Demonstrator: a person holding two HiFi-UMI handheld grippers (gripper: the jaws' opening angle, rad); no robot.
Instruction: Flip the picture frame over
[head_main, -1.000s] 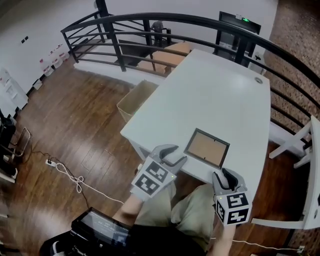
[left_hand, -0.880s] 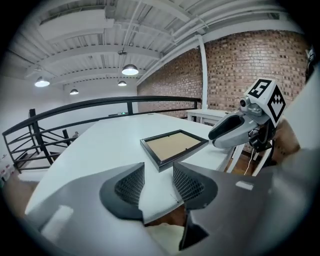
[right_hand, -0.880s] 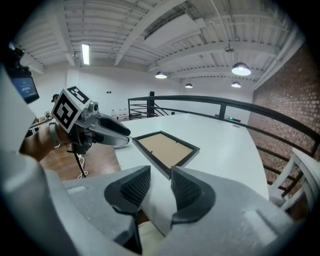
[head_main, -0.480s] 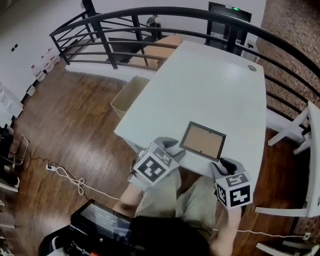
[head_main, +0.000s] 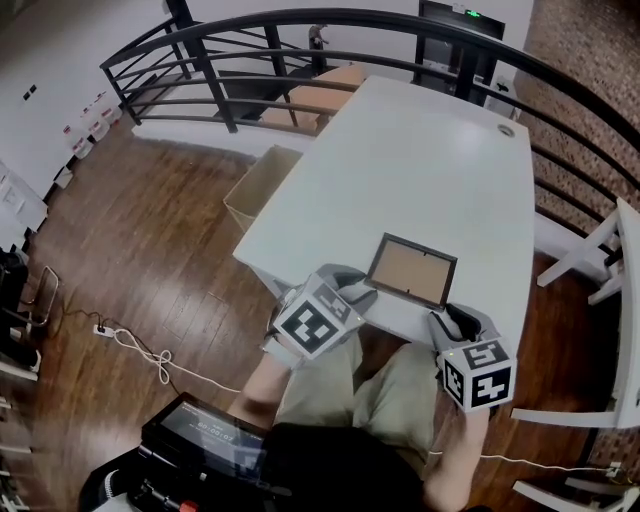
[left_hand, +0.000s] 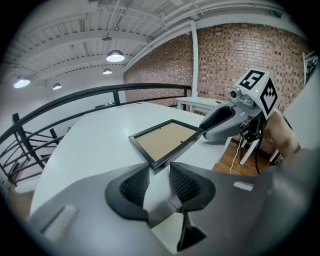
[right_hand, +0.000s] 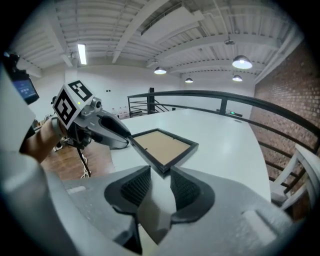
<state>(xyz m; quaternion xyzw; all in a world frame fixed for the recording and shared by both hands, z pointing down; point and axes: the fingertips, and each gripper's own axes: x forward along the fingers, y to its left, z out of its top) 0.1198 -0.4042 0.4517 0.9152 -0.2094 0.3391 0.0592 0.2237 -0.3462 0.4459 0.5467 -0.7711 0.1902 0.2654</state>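
The picture frame (head_main: 411, 270) lies flat near the front edge of the white table (head_main: 420, 160), with its black rim and brown backing facing up. My left gripper (head_main: 361, 294) is at the frame's near left corner. In the left gripper view that corner of the frame (left_hand: 167, 140) sits just between the tips of my left gripper (left_hand: 159, 173); the jaws are closing and the pads are not pressing on it. My right gripper (head_main: 452, 318) is at the near right corner. In the right gripper view the frame (right_hand: 163, 147) has its corner at the mouth of my right gripper (right_hand: 160, 176), whose jaws stand apart.
An open cardboard box (head_main: 262, 190) stands on the wooden floor left of the table. A black railing (head_main: 300, 30) runs behind the table and a white chair (head_main: 612, 330) stands at the right. Cables (head_main: 140, 352) lie on the floor. The person's knees are under the table's front edge.
My left gripper has closed in on the frame's near left corner and its jaws have narrowed. The right gripper has stayed at the near right corner.
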